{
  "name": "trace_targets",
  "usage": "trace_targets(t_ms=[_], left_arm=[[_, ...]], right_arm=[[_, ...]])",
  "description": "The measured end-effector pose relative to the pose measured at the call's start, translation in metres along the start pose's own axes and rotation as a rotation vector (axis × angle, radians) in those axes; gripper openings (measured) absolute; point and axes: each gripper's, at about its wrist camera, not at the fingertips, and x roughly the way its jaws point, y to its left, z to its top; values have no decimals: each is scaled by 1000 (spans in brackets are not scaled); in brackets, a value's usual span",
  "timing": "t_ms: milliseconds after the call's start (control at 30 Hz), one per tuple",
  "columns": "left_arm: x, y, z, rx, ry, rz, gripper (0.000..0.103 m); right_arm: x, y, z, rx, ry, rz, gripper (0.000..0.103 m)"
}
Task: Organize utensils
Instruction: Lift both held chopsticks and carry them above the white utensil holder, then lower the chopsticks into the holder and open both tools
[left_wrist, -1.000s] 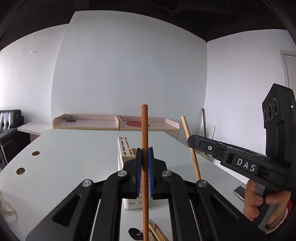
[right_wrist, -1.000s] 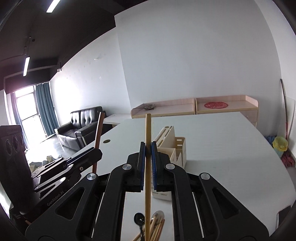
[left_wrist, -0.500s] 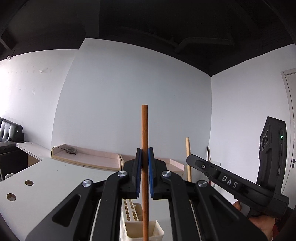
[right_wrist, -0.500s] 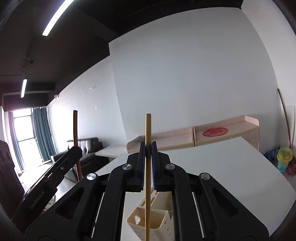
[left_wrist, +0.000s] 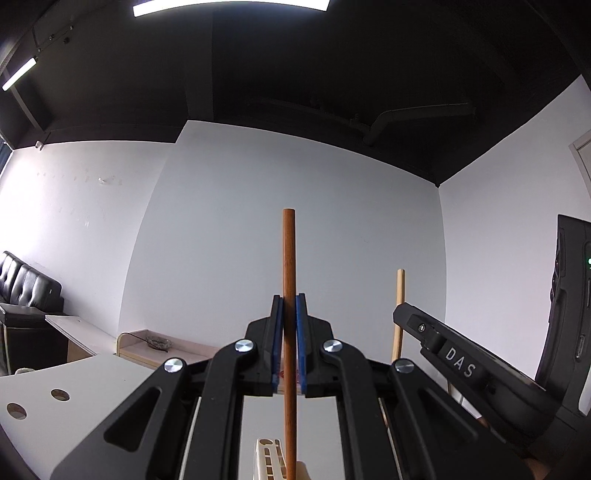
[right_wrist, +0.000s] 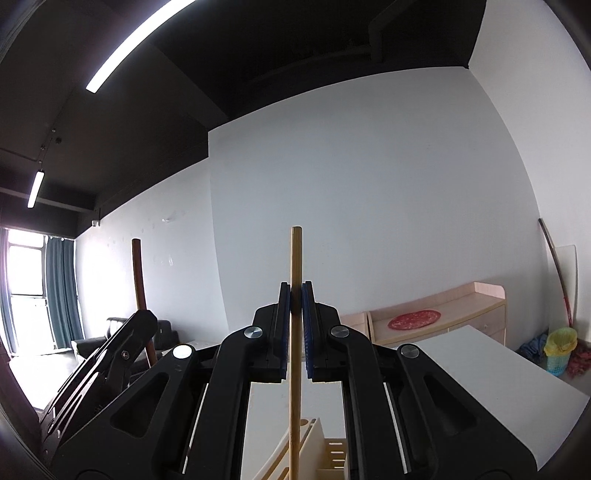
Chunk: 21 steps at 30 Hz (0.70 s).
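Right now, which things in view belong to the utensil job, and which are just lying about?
Job:
- reddish-brown stick in left hand-held gripper
- light wooden stick in right hand-held gripper
- cream utensil holder

Lying about:
- black sofa
- wooden shelf units
- yellow-green basket

White bench (right_wrist: 491, 363), black sofa (left_wrist: 26, 284) at far left, low wooden cabinets (right_wrist: 443, 310) along the wall carrying a red mat (right_wrist: 414, 319), yellow-green basket (right_wrist: 559, 350) on the floor, teal curtain (right_wrist: 61, 291)

Office-type rm: black sofa (left_wrist: 26, 284), white table (right_wrist: 491, 376), strip lights (right_wrist: 136, 44).
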Motion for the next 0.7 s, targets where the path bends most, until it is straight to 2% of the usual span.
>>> trace_targets(t_ms=[267,533,700], left_arm=[[11,15,-16,-69,33,33,7],[11,11,-24,-36,68,31,7],[13,12,-27,-11,100,13,7]], right_arm=[[-2,-9,-28,43,12,12,6],[-8,-8,-42,54,43,54,6],[-12,-4,-52,15,72,64,6]])
